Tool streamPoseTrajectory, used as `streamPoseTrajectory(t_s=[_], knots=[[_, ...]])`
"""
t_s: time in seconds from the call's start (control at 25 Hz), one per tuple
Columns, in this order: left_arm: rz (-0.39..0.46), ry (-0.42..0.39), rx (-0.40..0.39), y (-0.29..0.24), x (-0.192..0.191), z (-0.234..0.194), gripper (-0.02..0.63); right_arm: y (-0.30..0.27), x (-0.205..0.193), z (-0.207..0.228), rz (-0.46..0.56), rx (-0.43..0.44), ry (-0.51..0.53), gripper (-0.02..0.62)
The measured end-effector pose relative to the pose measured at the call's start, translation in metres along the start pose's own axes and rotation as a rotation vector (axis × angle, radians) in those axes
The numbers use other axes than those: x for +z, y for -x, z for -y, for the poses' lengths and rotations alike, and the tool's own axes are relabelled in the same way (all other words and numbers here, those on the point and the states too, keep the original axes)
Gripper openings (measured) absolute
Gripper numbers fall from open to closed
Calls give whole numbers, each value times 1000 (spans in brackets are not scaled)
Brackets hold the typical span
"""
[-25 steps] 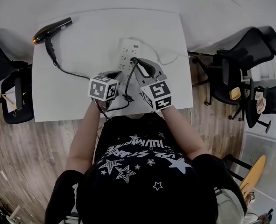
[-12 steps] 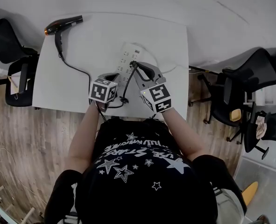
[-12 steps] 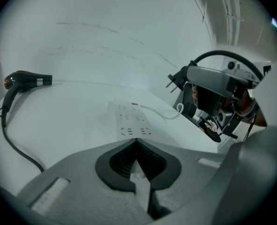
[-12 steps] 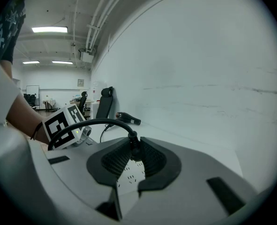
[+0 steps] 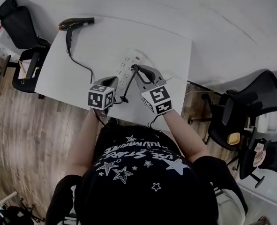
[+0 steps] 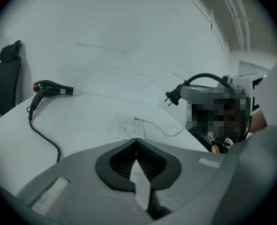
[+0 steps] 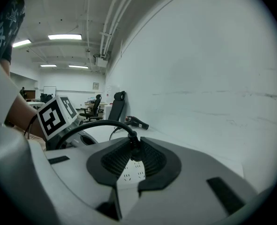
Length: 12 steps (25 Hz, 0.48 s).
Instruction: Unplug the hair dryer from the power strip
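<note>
Black plug (image 7: 133, 143) of the hair dryer (image 5: 77, 22) clamped between the jaws of the right gripper (image 5: 137, 71), close up in the right gripper view, with the black cord (image 7: 93, 125) arching away to the left. In the left gripper view, held in the air with bare prongs (image 6: 168, 97), clear of the white power strip (image 6: 129, 125). From the head view, only overlapping the strip's near end, so no telling there whether touching or apart. Strip flat near the middle of the white bench (image 5: 166, 41), with a thin white lead (image 6: 162, 128) trailing off to the right.

Dryer itself on its side at the bench's far left corner, well apart from the strip, one end tinted orange. Cord snaking from it across the bench toward the two grippers.

Left gripper (image 6: 136, 142) just beside the right one, over the bench's near edge. Jaws closed tip to tip on nothing, only bare bench behind them.

Black office chair (image 5: 21, 22) past the bench's left end, more chairs (image 5: 250, 97) off to the right, only in the head view. Wooden floor (image 5: 16, 125) around.
</note>
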<state>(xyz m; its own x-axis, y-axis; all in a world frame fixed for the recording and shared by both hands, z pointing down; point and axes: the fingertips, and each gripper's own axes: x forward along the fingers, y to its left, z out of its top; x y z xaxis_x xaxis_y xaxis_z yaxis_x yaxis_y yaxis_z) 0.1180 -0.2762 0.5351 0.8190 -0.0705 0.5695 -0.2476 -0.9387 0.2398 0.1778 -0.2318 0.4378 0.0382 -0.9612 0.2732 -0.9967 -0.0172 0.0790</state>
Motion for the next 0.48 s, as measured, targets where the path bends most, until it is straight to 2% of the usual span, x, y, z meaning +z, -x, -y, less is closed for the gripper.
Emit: streamPoseTrajectory(t_s=[0.24, 0.48], knots=[[93, 77, 84, 32, 5, 17, 6, 7, 12, 4, 30, 101, 77, 69], [143, 128, 197, 58, -4, 25, 6, 29, 11, 5, 63, 152, 76, 69]])
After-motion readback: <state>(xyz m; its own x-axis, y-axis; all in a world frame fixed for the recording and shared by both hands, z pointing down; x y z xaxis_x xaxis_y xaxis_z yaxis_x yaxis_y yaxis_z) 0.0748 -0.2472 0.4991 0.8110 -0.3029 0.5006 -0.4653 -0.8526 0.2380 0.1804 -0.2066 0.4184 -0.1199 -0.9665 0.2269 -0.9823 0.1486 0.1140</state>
